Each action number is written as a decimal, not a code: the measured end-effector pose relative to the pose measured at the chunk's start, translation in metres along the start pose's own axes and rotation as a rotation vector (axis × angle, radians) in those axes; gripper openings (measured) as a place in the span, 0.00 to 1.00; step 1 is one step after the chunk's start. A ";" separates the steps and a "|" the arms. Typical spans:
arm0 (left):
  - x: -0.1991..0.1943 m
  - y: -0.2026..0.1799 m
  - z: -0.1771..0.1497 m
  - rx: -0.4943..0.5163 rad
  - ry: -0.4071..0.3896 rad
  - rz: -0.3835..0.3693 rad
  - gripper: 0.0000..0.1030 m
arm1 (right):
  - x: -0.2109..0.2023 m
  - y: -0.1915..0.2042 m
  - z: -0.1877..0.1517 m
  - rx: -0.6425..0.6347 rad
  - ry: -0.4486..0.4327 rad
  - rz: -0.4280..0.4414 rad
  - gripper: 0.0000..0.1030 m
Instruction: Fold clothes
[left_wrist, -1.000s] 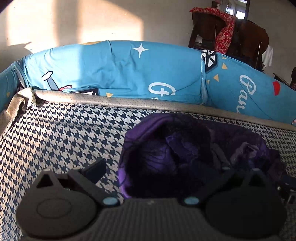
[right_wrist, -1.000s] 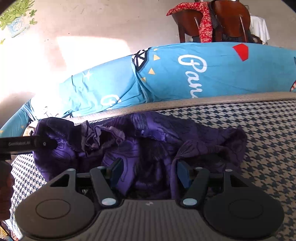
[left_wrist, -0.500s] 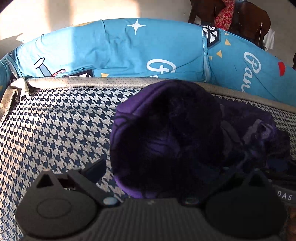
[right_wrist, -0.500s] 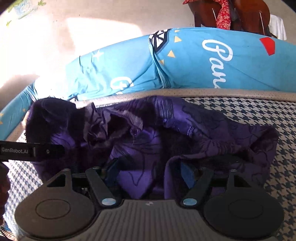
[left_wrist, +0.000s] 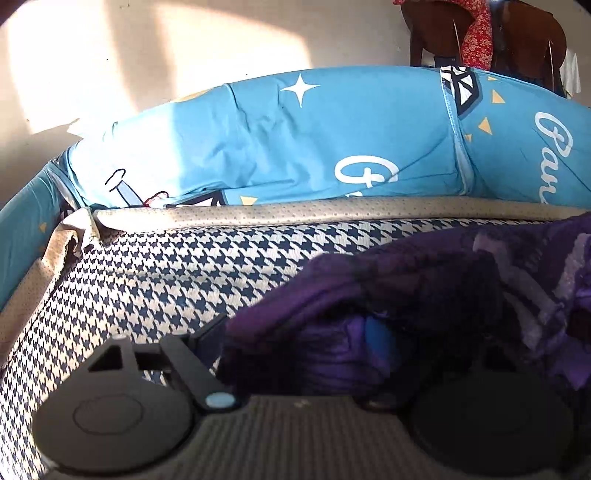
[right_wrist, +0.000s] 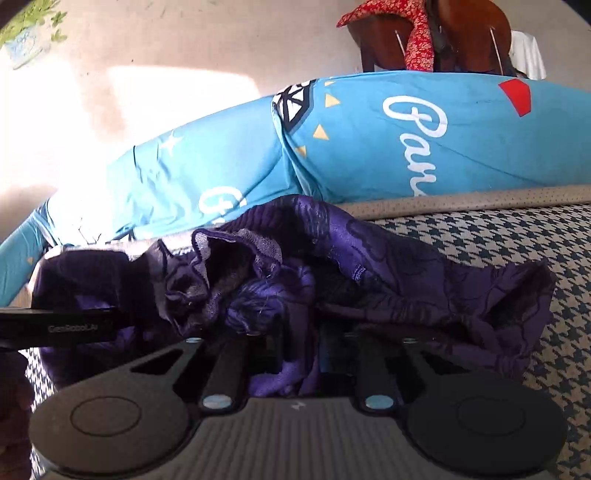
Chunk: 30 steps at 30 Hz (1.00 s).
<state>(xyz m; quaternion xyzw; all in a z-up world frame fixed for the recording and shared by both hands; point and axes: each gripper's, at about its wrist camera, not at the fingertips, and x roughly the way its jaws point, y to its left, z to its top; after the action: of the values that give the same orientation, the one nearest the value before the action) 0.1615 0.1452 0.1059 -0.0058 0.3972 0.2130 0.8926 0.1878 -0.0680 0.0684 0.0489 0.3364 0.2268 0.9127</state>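
We had the purple garment (right_wrist: 369, 273) bunched on the checked cushion (left_wrist: 155, 280). Our right gripper (right_wrist: 297, 354) was closing on a fold at six o'clock; our left gripper (left_wrist: 306, 347), jaws wide but narrowing, straddled its nine o'clock edge to spread it.
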 end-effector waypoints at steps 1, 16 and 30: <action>0.003 0.001 0.003 -0.015 0.003 -0.003 0.82 | 0.000 0.000 0.002 0.010 -0.009 0.000 0.18; 0.023 0.020 0.052 -0.128 -0.061 0.042 0.87 | 0.006 -0.011 0.030 0.058 -0.168 0.000 0.18; 0.042 0.019 0.070 -0.196 -0.008 -0.012 1.00 | 0.025 -0.011 0.045 0.099 -0.211 -0.036 0.18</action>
<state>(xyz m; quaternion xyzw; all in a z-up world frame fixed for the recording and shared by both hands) 0.2281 0.1908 0.1269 -0.0945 0.3708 0.2457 0.8906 0.2373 -0.0640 0.0859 0.1114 0.2498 0.1871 0.9435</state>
